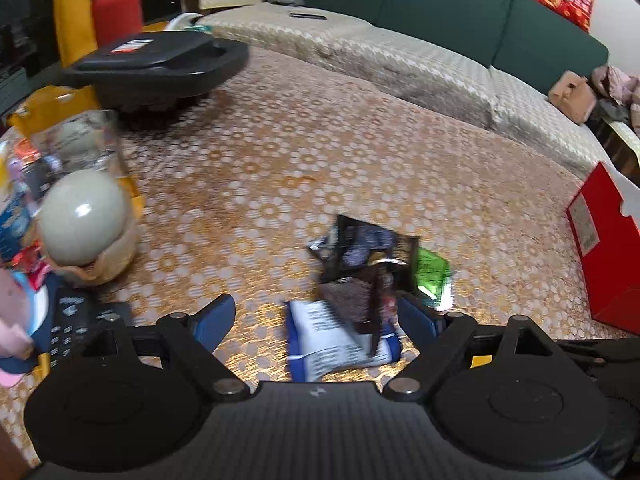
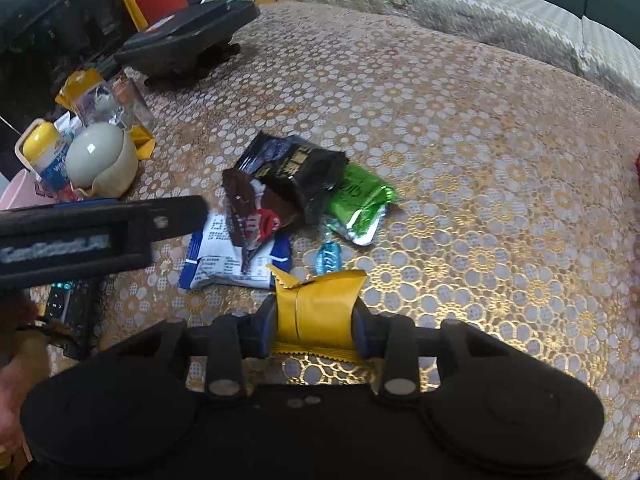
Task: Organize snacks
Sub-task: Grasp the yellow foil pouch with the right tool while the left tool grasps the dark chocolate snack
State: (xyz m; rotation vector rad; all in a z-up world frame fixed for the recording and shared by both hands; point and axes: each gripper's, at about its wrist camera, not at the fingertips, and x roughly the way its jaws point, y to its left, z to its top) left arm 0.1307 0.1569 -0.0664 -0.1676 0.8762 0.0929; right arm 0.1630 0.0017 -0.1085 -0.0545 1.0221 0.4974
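On the patterned tablecloth [image 2: 460, 128] the snacks sit bunched in one loose heap, which I judge handy for sorting: the black packet [image 2: 294, 170] lies over the green packet [image 2: 358, 204], the brown packet [image 2: 250, 210] leans across the blue-and-white packet [image 2: 236, 258], and a small teal candy [image 2: 329, 257] lies just beside them. My right gripper [image 2: 316, 322] pinches the yellow packet [image 2: 318, 304] between its pads, jaws drawn partway in, the wrapper creased where they squeeze; it hangs low over the cloth, near the heap. My left gripper [image 1: 316, 314] stands spread wide with nothing gripped, poised above the blue-and-white packet, perhaps ready to take it, though blur in its own view makes contact hard to judge. A red box [image 1: 604, 248] waits at the table's far right, possibly the snacks' destination.
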